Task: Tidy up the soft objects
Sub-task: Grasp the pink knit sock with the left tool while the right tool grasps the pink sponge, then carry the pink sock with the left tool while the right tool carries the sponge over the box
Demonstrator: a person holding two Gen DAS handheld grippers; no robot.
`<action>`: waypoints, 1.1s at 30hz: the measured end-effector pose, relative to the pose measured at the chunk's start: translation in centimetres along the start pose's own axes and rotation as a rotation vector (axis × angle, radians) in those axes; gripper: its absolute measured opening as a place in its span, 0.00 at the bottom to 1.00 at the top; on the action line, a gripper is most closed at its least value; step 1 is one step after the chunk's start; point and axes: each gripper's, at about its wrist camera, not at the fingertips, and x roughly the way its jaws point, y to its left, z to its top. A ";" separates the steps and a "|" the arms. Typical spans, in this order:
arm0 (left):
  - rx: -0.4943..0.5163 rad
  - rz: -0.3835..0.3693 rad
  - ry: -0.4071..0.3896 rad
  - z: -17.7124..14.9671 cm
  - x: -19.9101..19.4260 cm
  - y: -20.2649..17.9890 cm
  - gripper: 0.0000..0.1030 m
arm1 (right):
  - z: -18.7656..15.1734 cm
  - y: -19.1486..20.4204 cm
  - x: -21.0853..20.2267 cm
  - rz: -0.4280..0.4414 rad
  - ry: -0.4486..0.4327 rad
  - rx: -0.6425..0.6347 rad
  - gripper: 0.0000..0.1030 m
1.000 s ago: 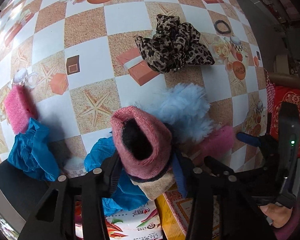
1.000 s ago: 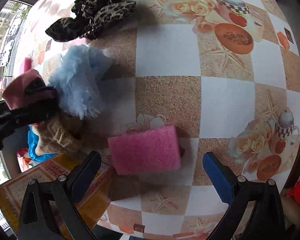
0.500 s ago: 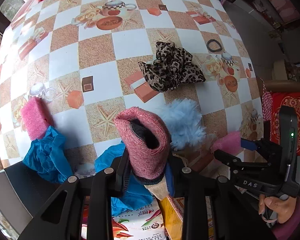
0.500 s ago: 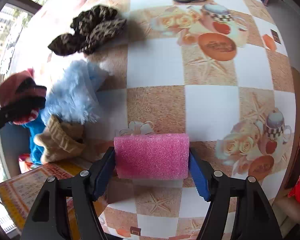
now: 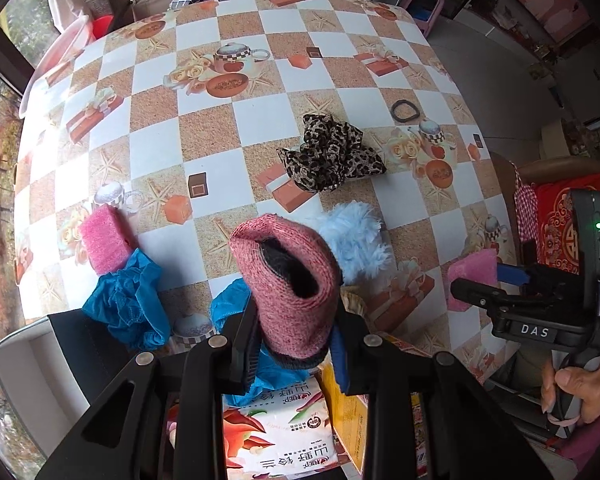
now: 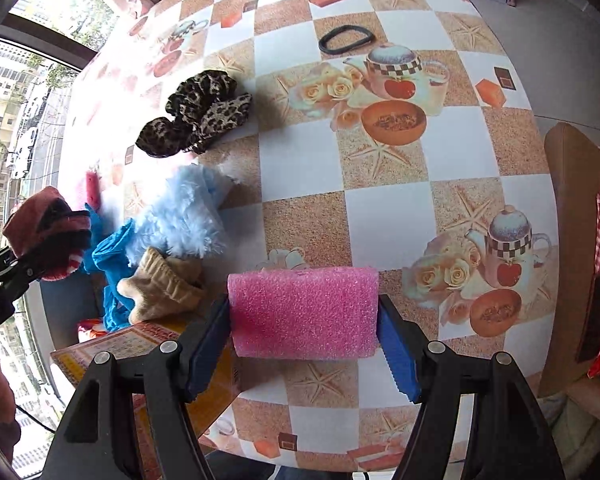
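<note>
The pink knitted sock point(image 5: 290, 280) stands almost upright between the pads of the left tool point(image 5: 292, 346), its long axis running up from the jaws and its open mouth, dark inside, tilted toward the far side of the table point(image 5: 204, 132). The left tool is clenched on the sock's lower part; its jaws have just been closing, and the sock is pinched between them. In the right wrist view the same sock shows at the left edge, held clear of the table surface.

The pink foam block point(image 6: 303, 312) lies crosswise in the right tool point(image 6: 303, 344), its long axis running from one pad to the other, level with the table's near edge. Both blue pads press on its short ends, so this tool is grasping the block; its jaws have just been closing onto it. In the left wrist view the block shows at the right, in front of the right tool's black body, with a hand point(image 5: 576, 396) on the handle below.

On the table, a light blue fluffy piece point(image 6: 184, 216) lies beside a beige sock point(image 6: 162, 290) and crumpled blue cloth point(image 6: 110, 256). A leopard-print scrunchie point(image 6: 196, 114) sits further off, and a black hair band point(image 6: 346, 40) beyond it. A second pink foam block point(image 5: 104, 240) rests near the left edge, touching another blue cloth point(image 5: 128, 304).
</note>
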 end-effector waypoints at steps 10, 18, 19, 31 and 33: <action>0.003 0.032 -0.068 -2.6 -3.6 0.4 0.31 | -0.1 5.0 -4.0 0.042 -0.081 -0.074 0.70; 0.001 0.052 -0.121 -6.6 -6.7 1.1 0.31 | -1.8 11.0 -6.3 0.060 -0.122 -0.184 0.70; 0.002 0.048 -0.128 -7.1 -7.1 1.1 0.31 | -2.1 11.5 -6.5 0.059 -0.123 -0.196 0.70; -0.007 0.003 -0.157 -14.1 -9.4 2.1 0.31 | -7.5 15.6 -7.4 0.033 -0.103 -0.268 0.70; -0.010 0.000 -0.158 -15.3 -9.6 2.4 0.31 | -8.5 16.4 -7.6 0.029 -0.101 -0.280 0.70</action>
